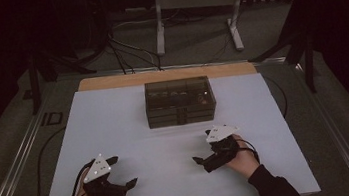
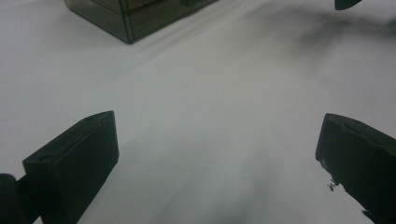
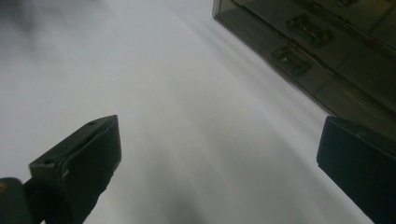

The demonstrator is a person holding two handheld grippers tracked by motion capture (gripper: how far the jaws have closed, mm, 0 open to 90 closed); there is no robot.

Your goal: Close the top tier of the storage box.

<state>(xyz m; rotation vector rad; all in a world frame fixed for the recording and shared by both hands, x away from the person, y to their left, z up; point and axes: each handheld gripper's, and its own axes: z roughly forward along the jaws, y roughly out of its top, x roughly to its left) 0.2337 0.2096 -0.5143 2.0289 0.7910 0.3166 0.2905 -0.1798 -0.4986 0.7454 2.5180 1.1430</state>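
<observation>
The bench [image 1: 116, 135] carries a dark, smoke-tinted box [image 1: 179, 101] ahead of both tools, between their lines of reach and well apart from each. Its lid looks closed, so the work seems not yet begun. The left hand-held gripper [image 1: 121, 172] rests with jaws spread wide, holding nothing; the right hand-held gripper [image 1: 205, 149], nearer the box, is likewise wide and empty.

Your left tongs [image 1: 124, 171] and right tongs [image 1: 203, 151] both sit low with jaws spread wide, tips angled toward each other, forearms entering from below.
</observation>
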